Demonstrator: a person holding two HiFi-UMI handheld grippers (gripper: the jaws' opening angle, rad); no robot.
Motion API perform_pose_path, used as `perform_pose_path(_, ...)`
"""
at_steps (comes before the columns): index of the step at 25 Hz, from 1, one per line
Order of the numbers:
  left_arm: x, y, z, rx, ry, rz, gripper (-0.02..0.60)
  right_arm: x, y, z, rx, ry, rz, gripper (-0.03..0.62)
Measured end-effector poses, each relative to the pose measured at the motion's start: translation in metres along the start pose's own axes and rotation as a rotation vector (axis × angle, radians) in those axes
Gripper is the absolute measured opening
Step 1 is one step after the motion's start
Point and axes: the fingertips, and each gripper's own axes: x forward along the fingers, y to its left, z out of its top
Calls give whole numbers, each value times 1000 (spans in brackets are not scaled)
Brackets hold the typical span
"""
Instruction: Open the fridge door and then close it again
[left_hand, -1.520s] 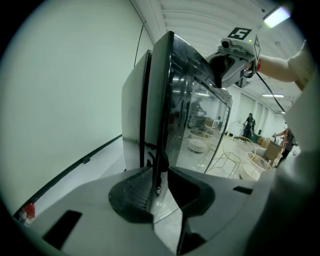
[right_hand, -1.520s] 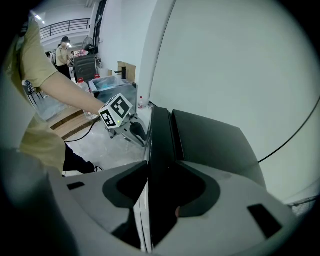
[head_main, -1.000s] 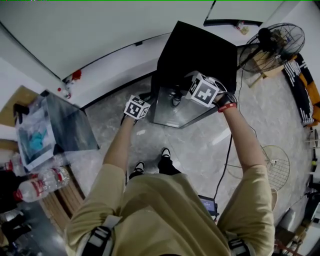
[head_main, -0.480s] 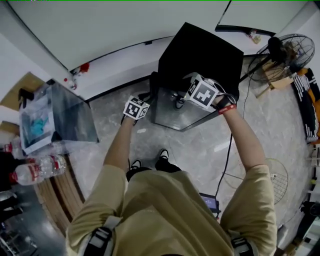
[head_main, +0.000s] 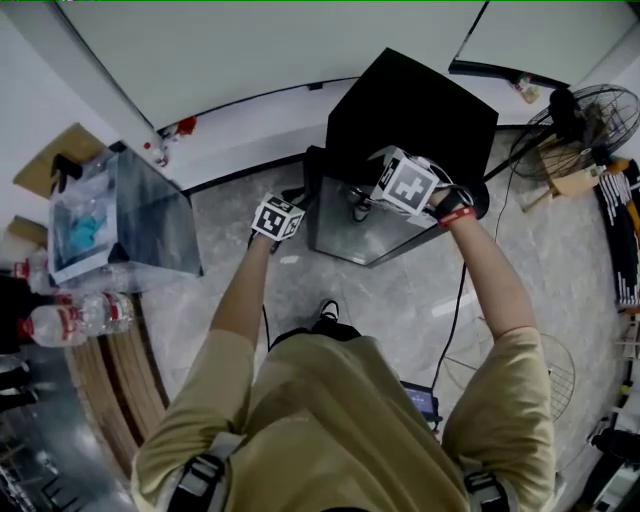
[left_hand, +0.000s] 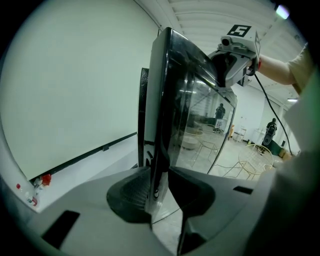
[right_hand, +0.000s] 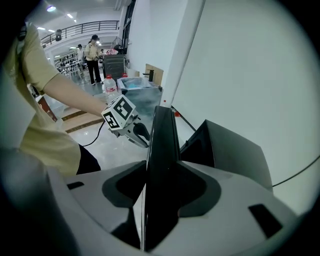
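With our left gripper clamped on the fridge door at its side edge and our right gripper clamped on its top edge, the door ajar from the fridge, we judge the slick glass could slip free, or uneven pulls could drag the fridge.

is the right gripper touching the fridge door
Touching. In the right gripper view, the edge of the fridge door runs between the jaws of the right gripper, with both pads pressed against it.
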Motion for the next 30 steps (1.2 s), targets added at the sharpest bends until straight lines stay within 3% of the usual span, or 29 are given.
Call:
perform_pose_path(20,-35,-28,-37,-89,-12,79,110,2,42,3,-118,0,-37,202)
perform_pose_path(27,-51,-45,-48,-121,16,125,109,-4,58,1,-150,12,-21,204)
perform_pose_path(30,-59,-51,-47,-116,20,182,110,-6,64,1,-169,26,-22,206)
